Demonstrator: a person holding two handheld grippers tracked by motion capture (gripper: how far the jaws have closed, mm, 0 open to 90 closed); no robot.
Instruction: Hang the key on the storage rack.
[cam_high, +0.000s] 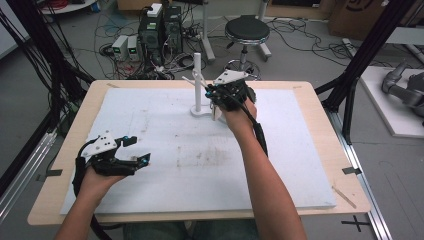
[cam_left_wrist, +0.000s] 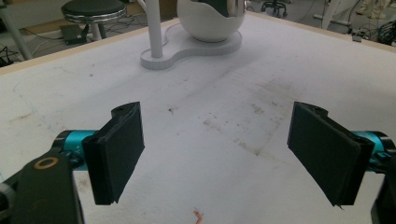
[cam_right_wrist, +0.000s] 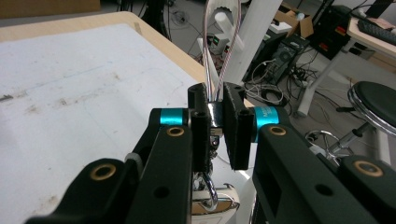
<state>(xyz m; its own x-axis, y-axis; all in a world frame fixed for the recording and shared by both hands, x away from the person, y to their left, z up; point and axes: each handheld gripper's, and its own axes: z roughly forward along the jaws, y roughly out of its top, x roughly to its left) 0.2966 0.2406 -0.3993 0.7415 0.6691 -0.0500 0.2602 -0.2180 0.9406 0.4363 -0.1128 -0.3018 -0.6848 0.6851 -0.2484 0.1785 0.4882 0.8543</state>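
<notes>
A white stand (cam_high: 197, 75) with a post and side pegs rises from the back middle of the white mat. My right gripper (cam_high: 212, 95) hangs beside the post, shut on the metal end of a thin cord loop (cam_right_wrist: 223, 51). The loop runs up from my right gripper (cam_right_wrist: 215, 121) toward a white peg (cam_right_wrist: 224, 18). Under the jaws hang a metal clasp (cam_right_wrist: 210, 186) and a white rounded object (cam_right_wrist: 226, 200). The left gripper view has that rounded object (cam_left_wrist: 212, 21) resting on the stand's base (cam_left_wrist: 187, 49). My left gripper (cam_high: 140, 149) (cam_left_wrist: 215, 154) is open over the front left of the mat, holding nothing.
The white mat (cam_high: 165, 150) covers most of the wooden table (cam_high: 320, 120). Behind the table are a black stool (cam_high: 247, 30), computer boxes (cam_high: 160, 27) and loose cables on the floor. Black frame poles (cam_high: 360, 60) stand at both sides.
</notes>
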